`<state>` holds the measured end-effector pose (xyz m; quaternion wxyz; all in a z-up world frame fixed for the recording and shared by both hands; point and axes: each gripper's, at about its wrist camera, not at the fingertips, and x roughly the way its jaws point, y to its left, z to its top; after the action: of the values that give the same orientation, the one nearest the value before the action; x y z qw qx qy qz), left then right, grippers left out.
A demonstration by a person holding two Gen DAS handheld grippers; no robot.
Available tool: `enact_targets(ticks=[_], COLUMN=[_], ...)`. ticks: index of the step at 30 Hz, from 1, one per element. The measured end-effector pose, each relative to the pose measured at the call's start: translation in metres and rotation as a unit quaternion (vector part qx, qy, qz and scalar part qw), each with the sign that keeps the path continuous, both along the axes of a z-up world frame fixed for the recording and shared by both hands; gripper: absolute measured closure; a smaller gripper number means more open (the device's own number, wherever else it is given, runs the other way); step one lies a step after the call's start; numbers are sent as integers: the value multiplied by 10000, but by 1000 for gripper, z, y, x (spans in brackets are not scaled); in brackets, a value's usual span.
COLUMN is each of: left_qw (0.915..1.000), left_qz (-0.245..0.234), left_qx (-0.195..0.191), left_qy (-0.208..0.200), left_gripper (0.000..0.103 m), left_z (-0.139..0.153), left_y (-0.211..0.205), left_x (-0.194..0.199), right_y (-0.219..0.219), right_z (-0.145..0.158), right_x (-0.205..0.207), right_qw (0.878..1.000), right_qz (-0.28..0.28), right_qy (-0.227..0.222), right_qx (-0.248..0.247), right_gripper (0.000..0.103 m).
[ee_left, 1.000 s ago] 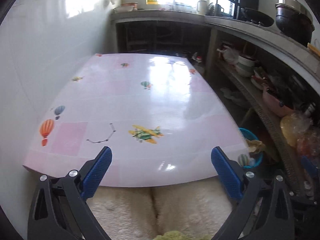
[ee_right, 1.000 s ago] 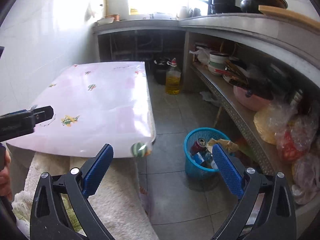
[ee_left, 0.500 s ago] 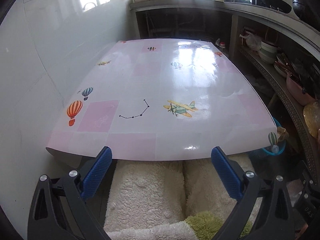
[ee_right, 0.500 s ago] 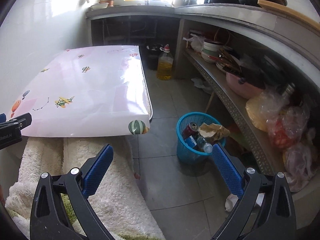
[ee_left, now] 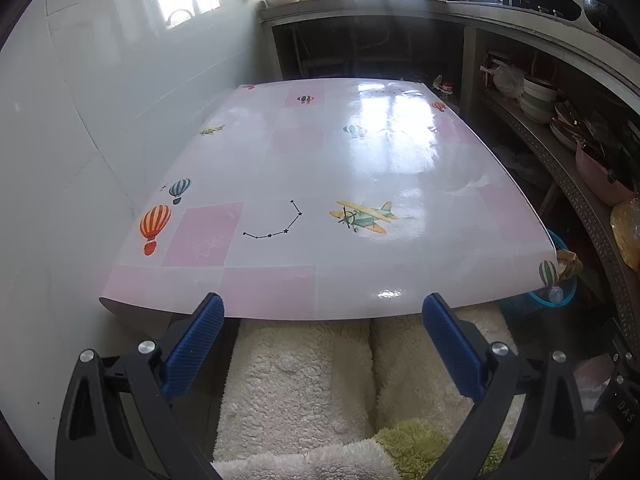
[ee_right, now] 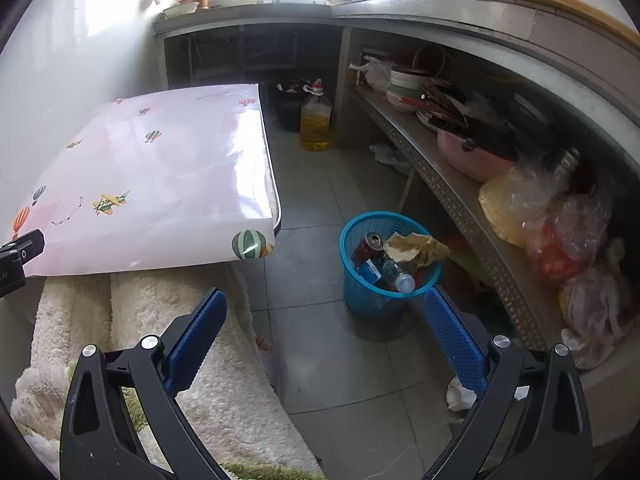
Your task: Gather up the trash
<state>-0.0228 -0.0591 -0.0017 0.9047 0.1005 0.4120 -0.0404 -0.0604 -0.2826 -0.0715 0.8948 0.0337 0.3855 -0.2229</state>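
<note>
Blue mesh bin (ee_right: 386, 258) is sitting on the grey tile floor (ee_right: 320, 364), just off the near right corner of the table (ee_right: 160, 184), and the trash is already piled inside it. We're seeing a red can (ee_right: 368, 246), a clear plastic bottle (ee_right: 398, 278) and a crumpled brown paper (ee_right: 416, 248); something blue is under them, maybe a wrapper, hard to tell. Our right gripper (ee_right: 322, 322) is hovering in front of the bin with its blue pads spread wide, holding nothing. Our left gripper (ee_left: 320, 326) is pointing at the pink balloon-print tablecloth (ee_left: 328, 184), spread wide too, gripping nothing. We're also seeing a fluffy cream blanket (ee_left: 304, 376) lying below the table's near edge.
</note>
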Motion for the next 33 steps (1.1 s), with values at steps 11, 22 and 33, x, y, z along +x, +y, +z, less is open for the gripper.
enact_targets(ticks=[11, 22, 33], left_qw=[9999, 9999, 9999], left_qz=[-107, -144, -128], left_qx=[74, 69, 70], left_qy=[13, 67, 60], left_gripper=[6, 6, 6], left_z=[0, -2, -2], left_y=[-6, -8, -5], left_x=[-5, -5, -4], right_y=[-2, -2, -3], right_z=[1, 3, 4], right_x=[-4, -4, -3], right_qw=[9999, 9999, 9999], right_qz=[-101, -125, -111], right_qy=[-20, -30, -39], right_qx=[-28, -37, -45], right_gripper=[8, 8, 8])
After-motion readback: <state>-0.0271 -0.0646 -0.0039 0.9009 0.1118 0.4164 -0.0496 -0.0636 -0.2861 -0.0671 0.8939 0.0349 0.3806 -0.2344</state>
